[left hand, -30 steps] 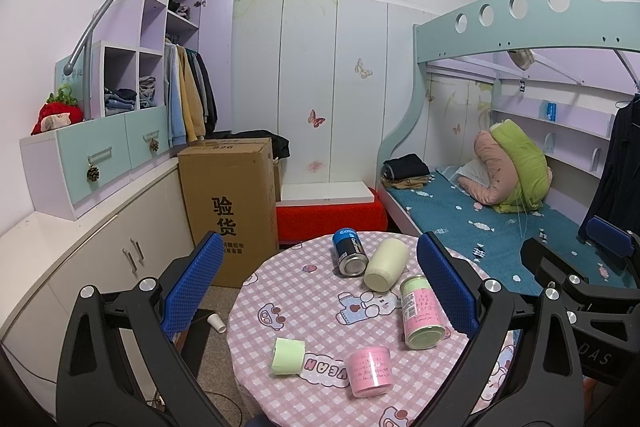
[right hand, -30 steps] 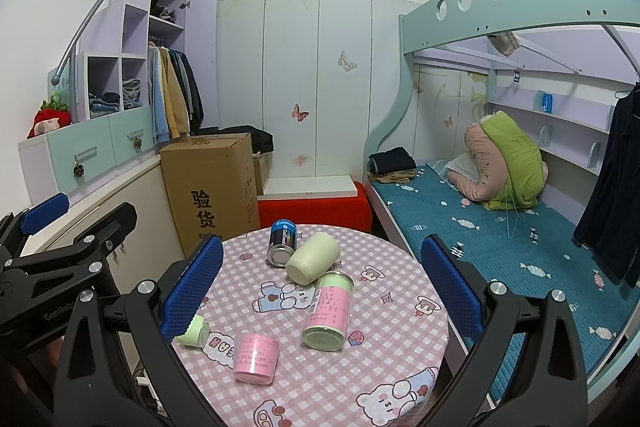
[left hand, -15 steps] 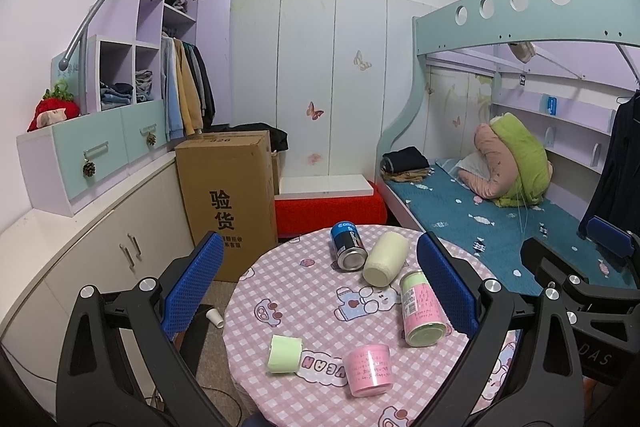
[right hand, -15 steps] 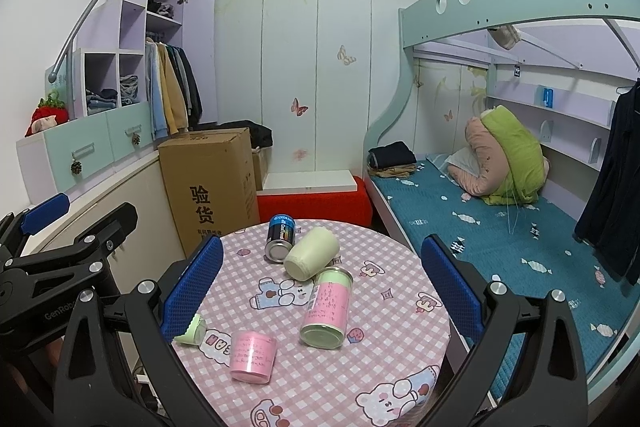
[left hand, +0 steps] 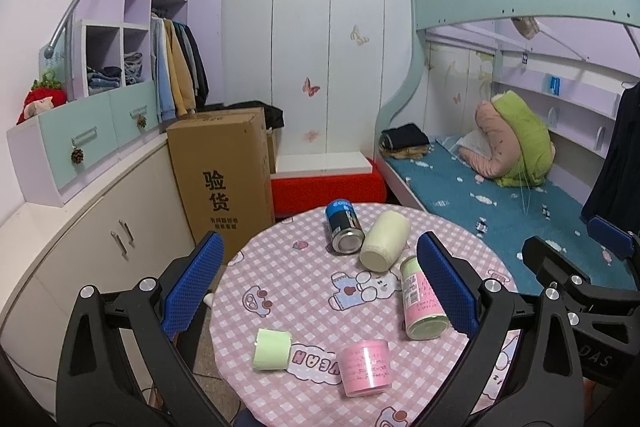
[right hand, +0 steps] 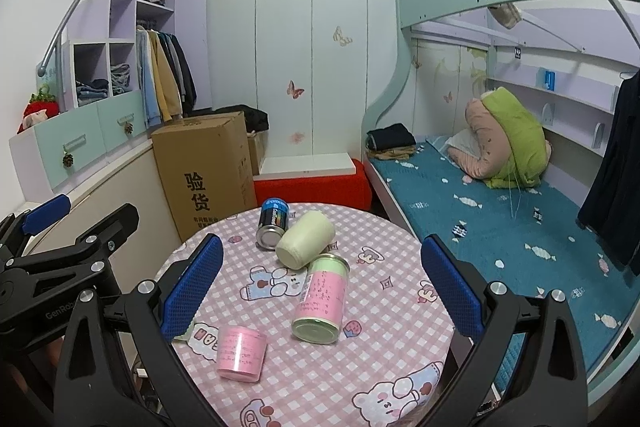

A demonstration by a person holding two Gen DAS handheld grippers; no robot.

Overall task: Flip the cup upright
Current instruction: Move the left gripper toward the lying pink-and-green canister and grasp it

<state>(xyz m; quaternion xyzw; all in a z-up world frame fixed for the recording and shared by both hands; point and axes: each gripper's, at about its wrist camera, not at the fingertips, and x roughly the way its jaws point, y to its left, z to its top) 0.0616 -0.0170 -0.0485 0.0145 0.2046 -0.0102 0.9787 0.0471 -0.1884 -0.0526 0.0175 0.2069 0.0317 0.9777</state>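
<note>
5 containers are lying or standing on the round worktop (left hand: 280, 291), which is wearing a pink checked cloth with cartoon bears. A pink cup (left hand: 366, 363) is sitting upside down near the front edge, its wider rim pressing against the cloth. To its left, a small pale green cup (left hand: 272, 343) is resting on its side; in the right wrist view it is mostly hiding behind a blue pad. A pink-and-green can (left hand: 422, 301) is lying on its side toward the right, its bottom facing the cameras. Farther back, a cream cup (left hand: 385, 241) and a blue can (left hand: 343, 225) are lying side by side, seemingly touching.

The left tool (left hand: 320, 291) is hovering above the near edge with its 2 blue-padded fingers (left hand: 192, 285) spread wide, gripping nothing. The right tool (right hand: 322, 291) is likewise hanging over the worktop with its fingers (right hand: 450, 287) standing far apart and holding nothing.

A cardboard box (left hand: 220, 179) is standing on the floor behind the worktop, and a bunk bed (left hand: 500, 195) is running along the right.
</note>
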